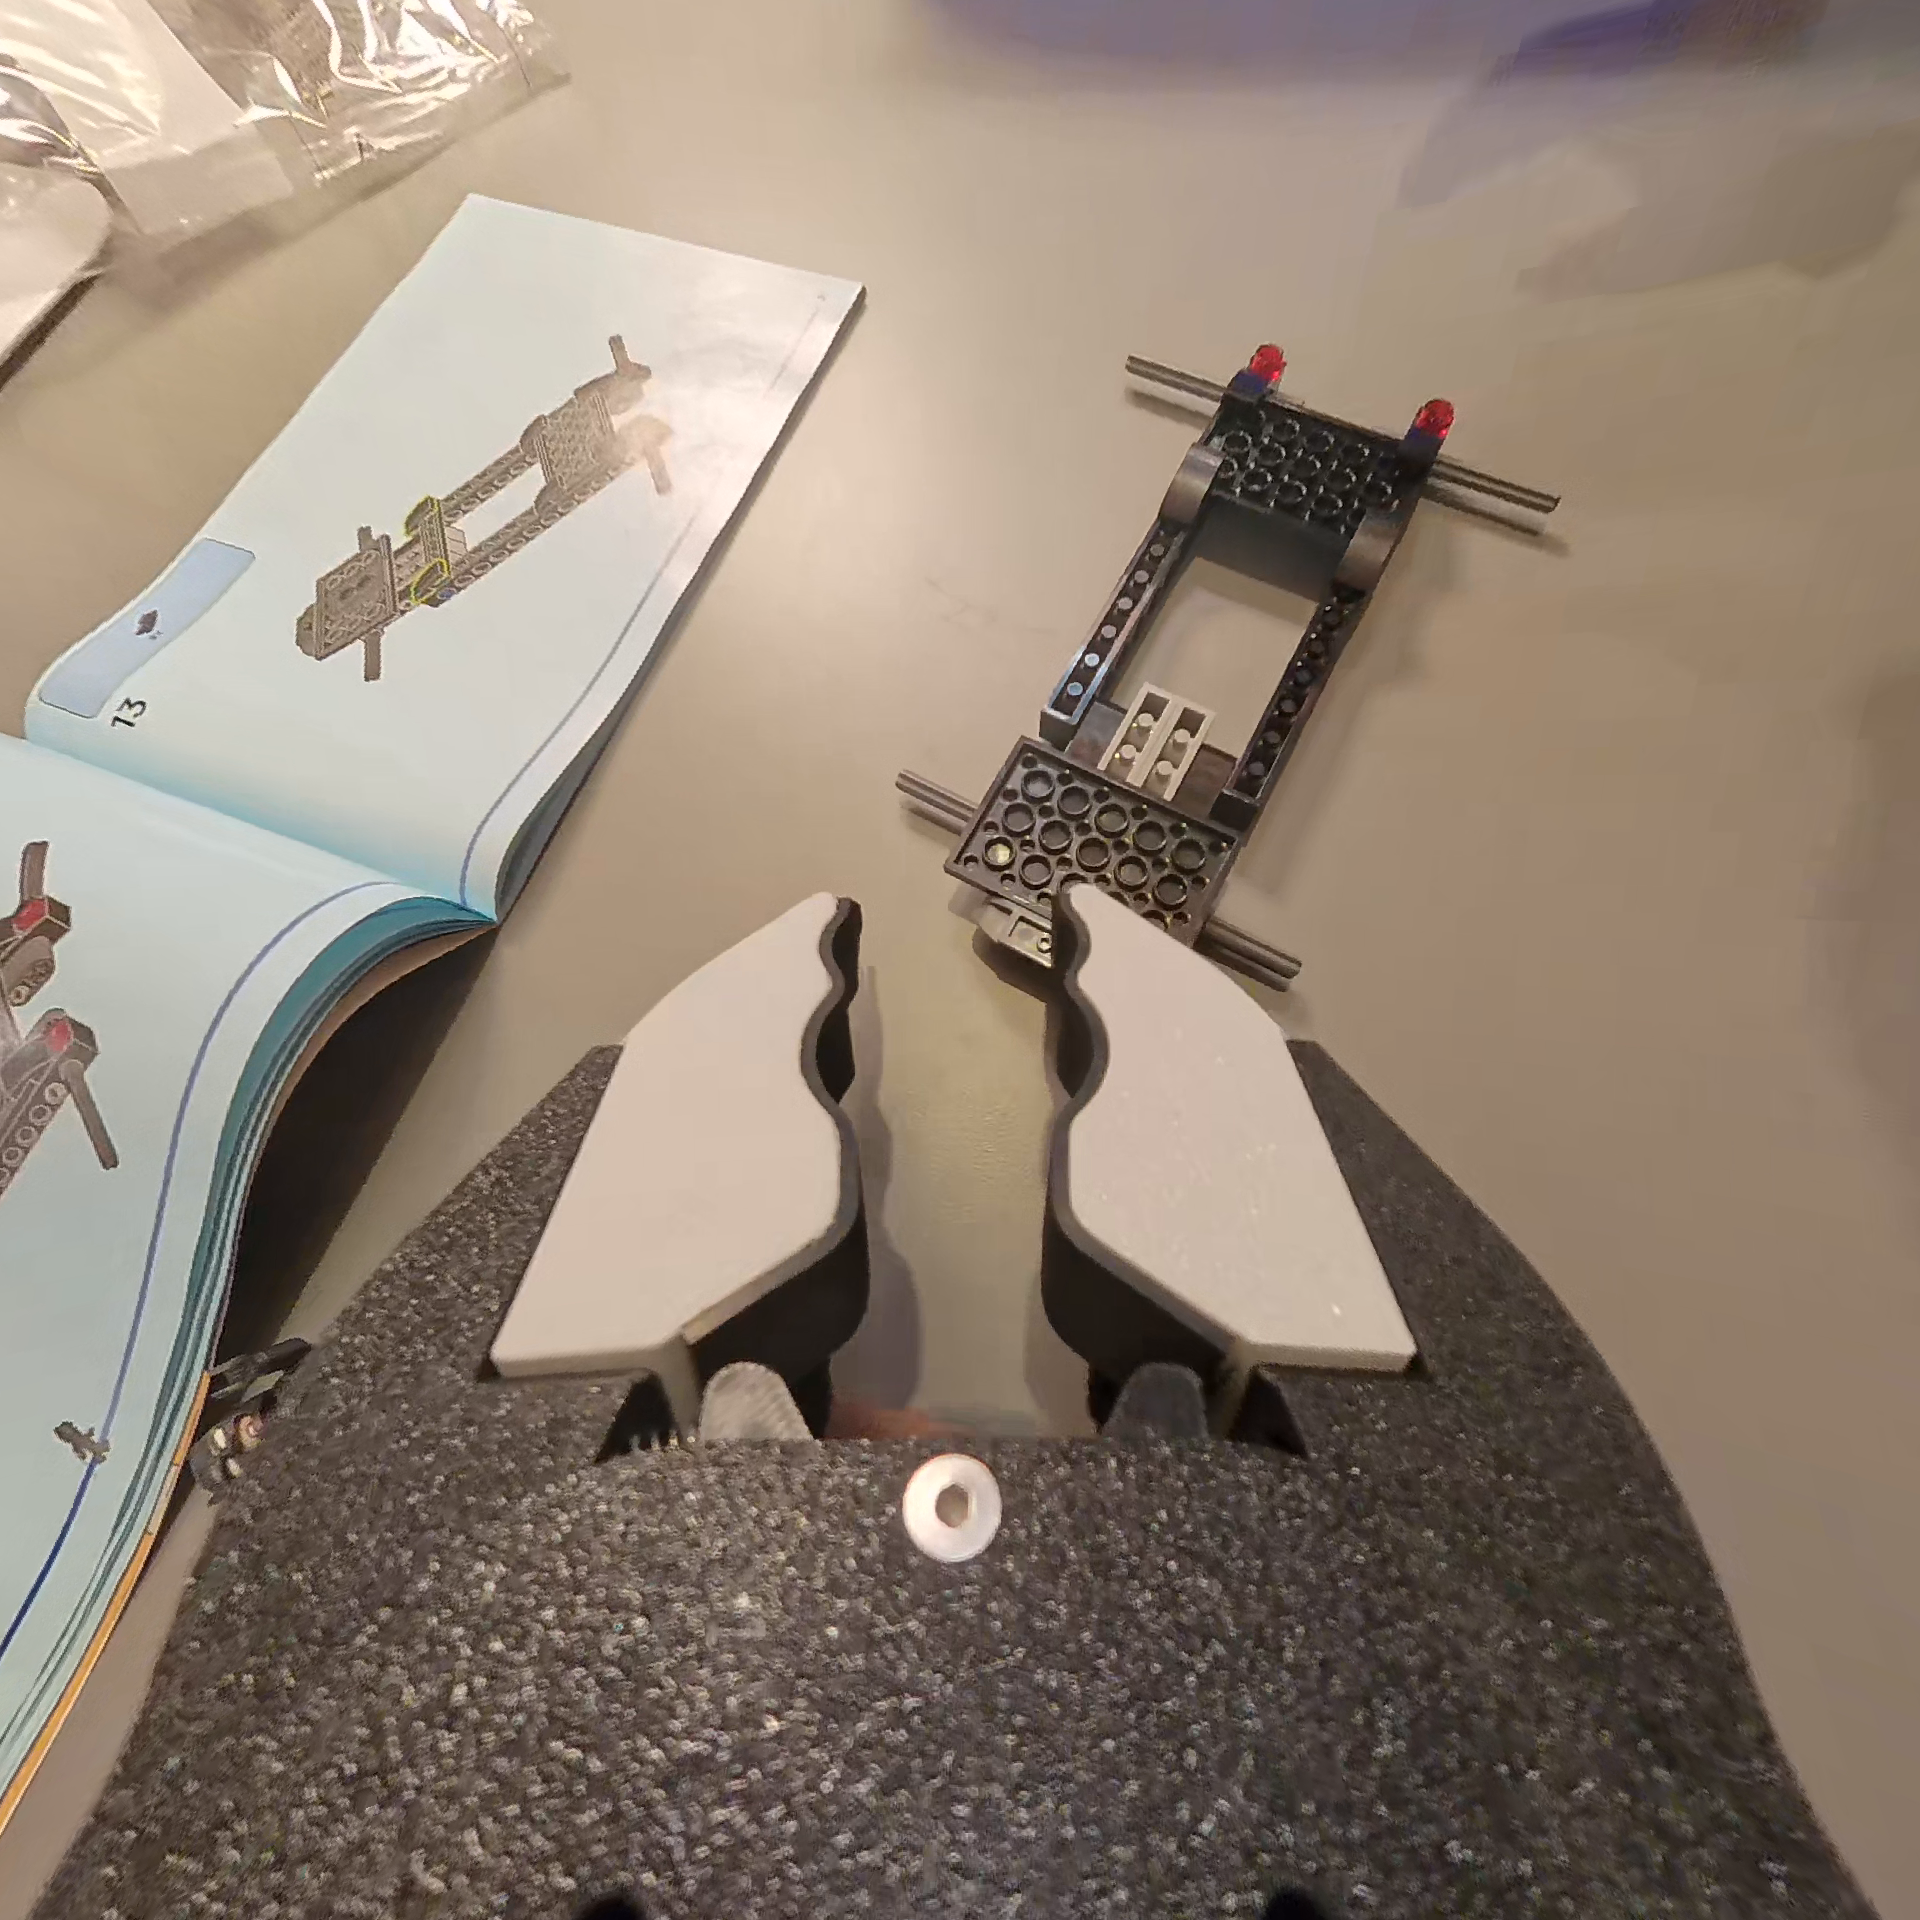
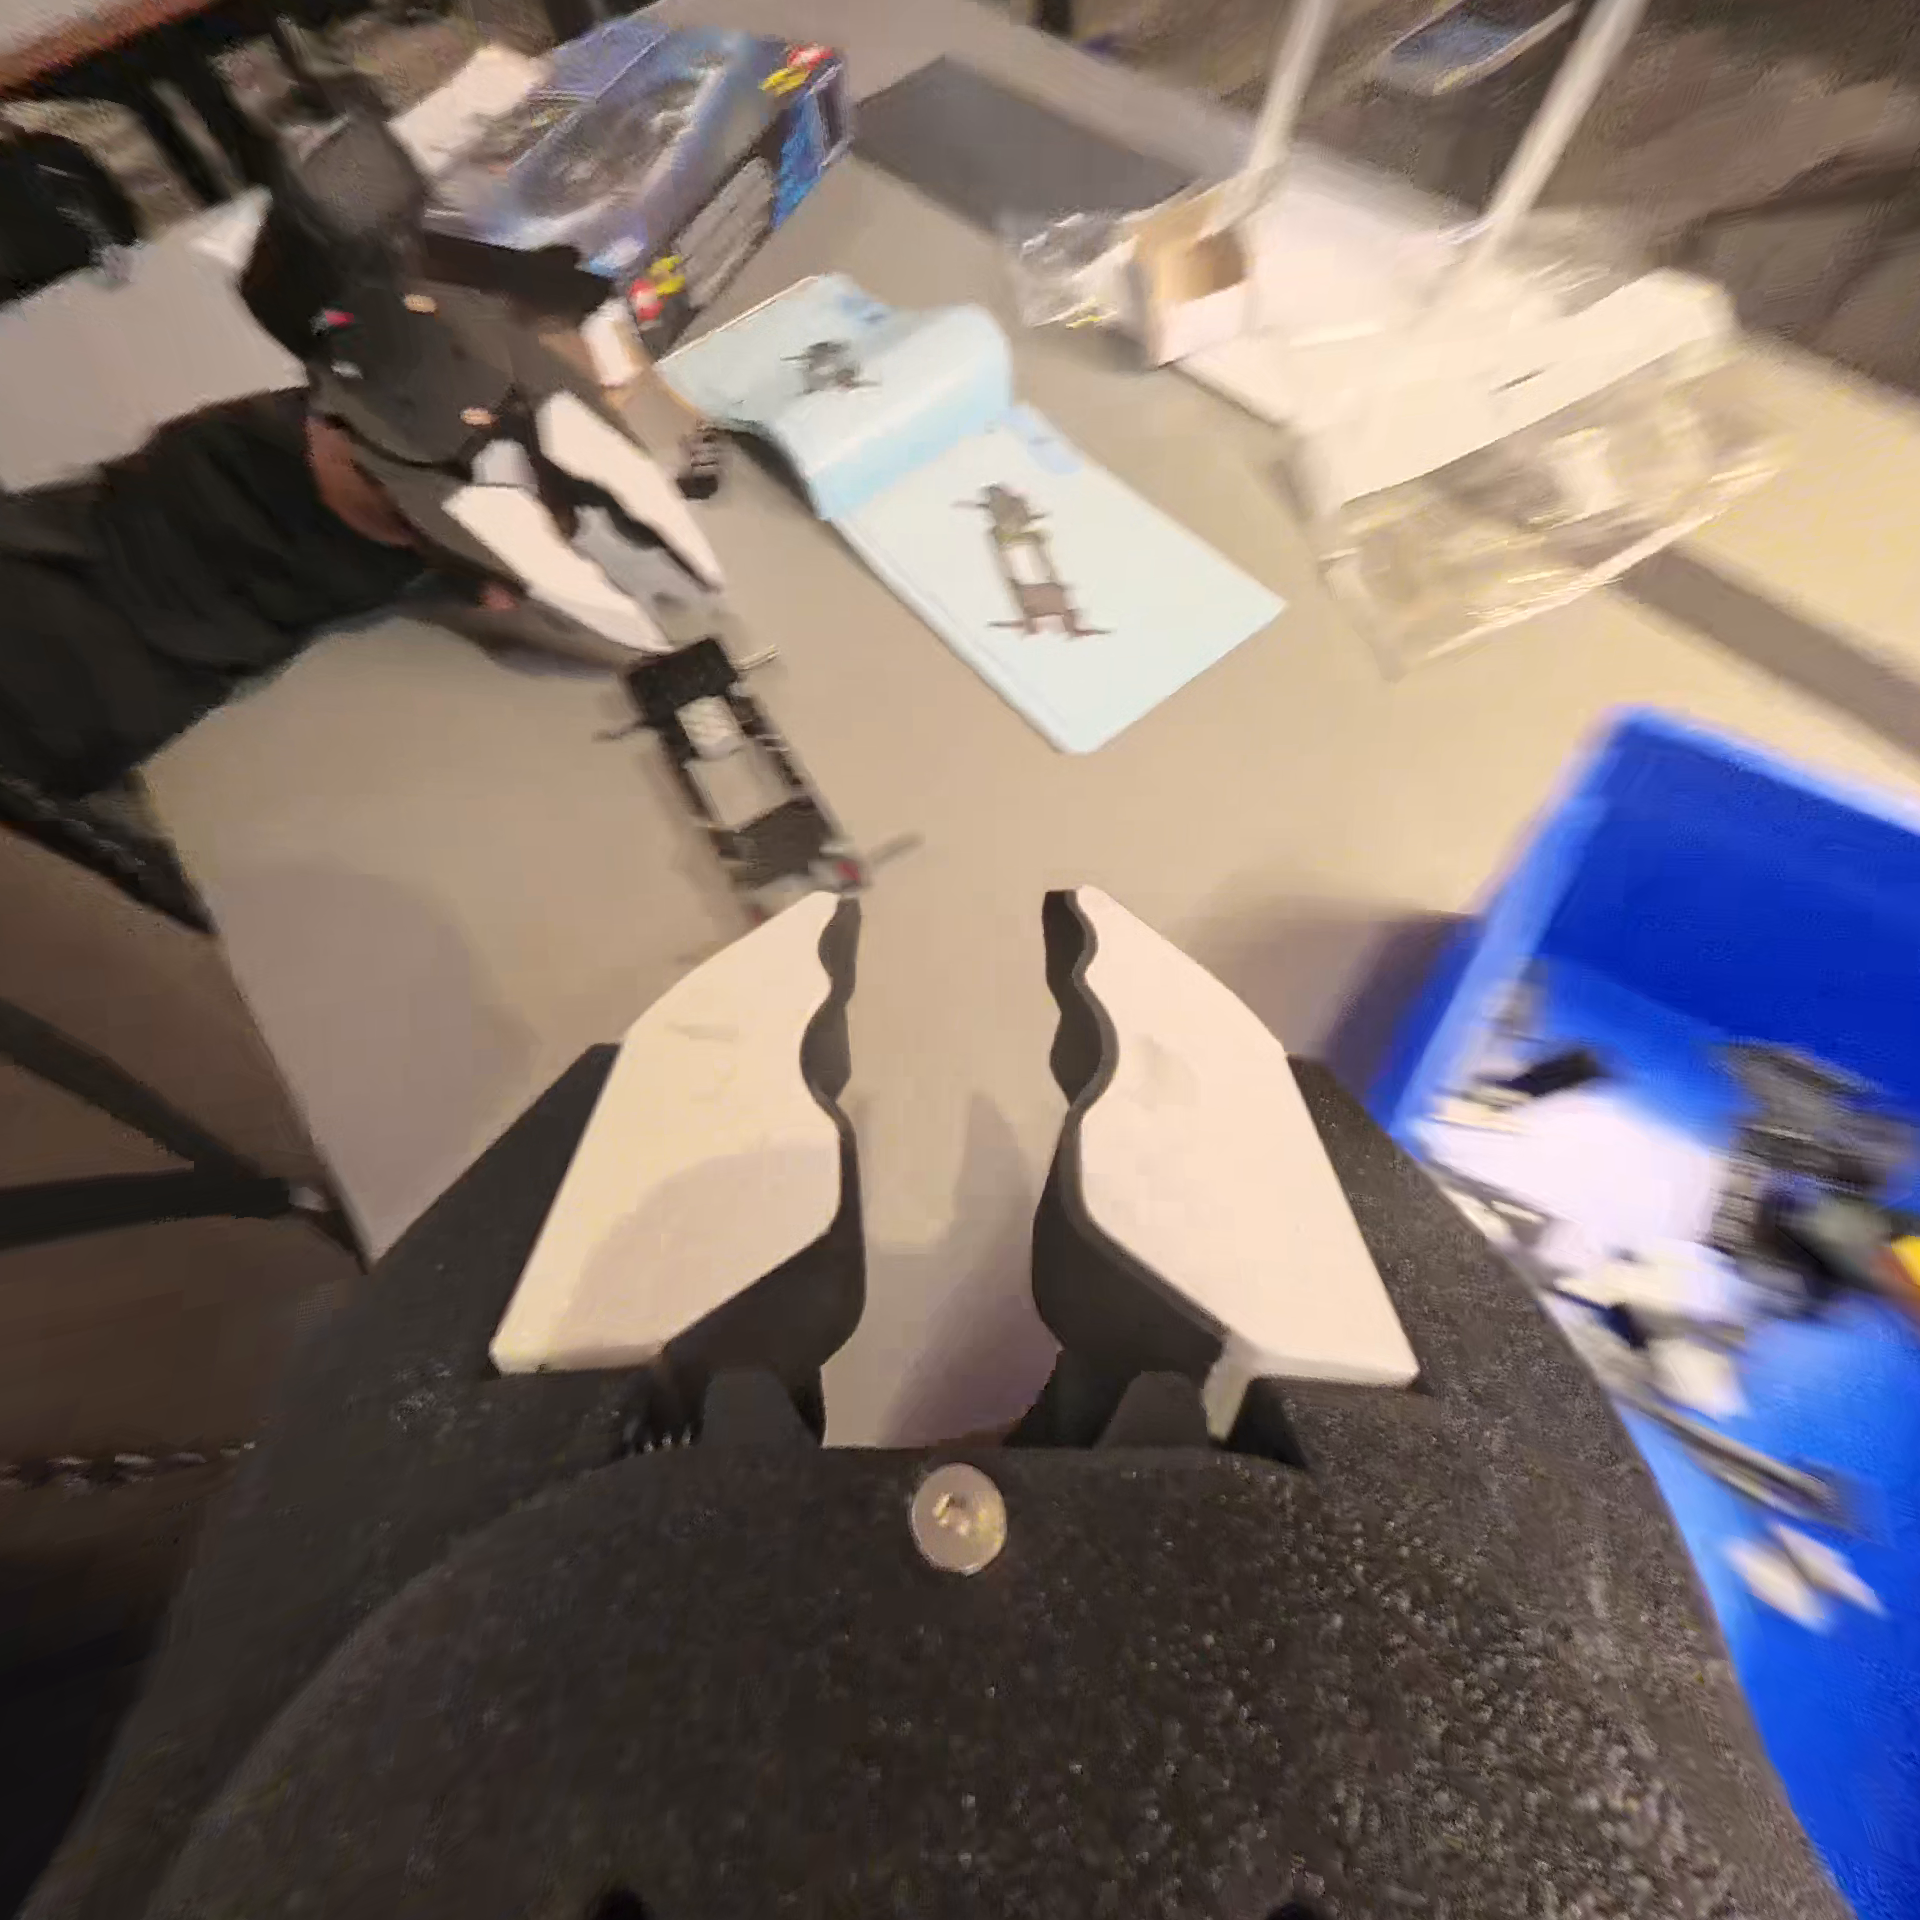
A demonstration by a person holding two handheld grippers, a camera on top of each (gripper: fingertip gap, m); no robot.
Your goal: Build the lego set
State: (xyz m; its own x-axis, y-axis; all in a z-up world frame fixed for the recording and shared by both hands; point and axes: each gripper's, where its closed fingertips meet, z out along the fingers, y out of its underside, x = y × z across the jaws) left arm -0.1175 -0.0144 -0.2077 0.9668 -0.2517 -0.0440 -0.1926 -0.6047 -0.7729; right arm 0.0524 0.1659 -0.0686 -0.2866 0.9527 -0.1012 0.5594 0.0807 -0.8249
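Observation:
A black brick-built chassis (image 1: 1216, 665) lies flat on the beige table (image 1: 1039, 208), with grey axles, two red studs (image 1: 1265, 362) at its far end and a small light grey brick (image 1: 1166, 740) inside. My left gripper (image 1: 961, 914) is open with nothing between its pads; its right fingertip (image 1: 1091, 920) covers the chassis's near plate. In the blurred right wrist view my right gripper (image 2: 951, 909) is open and empty above bare table. The chassis (image 2: 732, 764) lies ahead to its left, with the left gripper (image 2: 613, 540) at the chassis's far end.
An open light-blue instruction booklet (image 1: 468, 582) lies left of the chassis and shows in the right wrist view (image 2: 987, 499). Clear plastic bags (image 1: 208, 114) sit at the far left. A blue bin (image 2: 1704, 1091) of parts is close on the right. A printed box (image 2: 665, 135) and clear containers (image 2: 1507, 457) stand farther back. The small light grey brick (image 1: 1166, 740) is about 4 centimetres from my left fingertips. The right camera catches it too, in the right wrist view (image 2: 696, 716).

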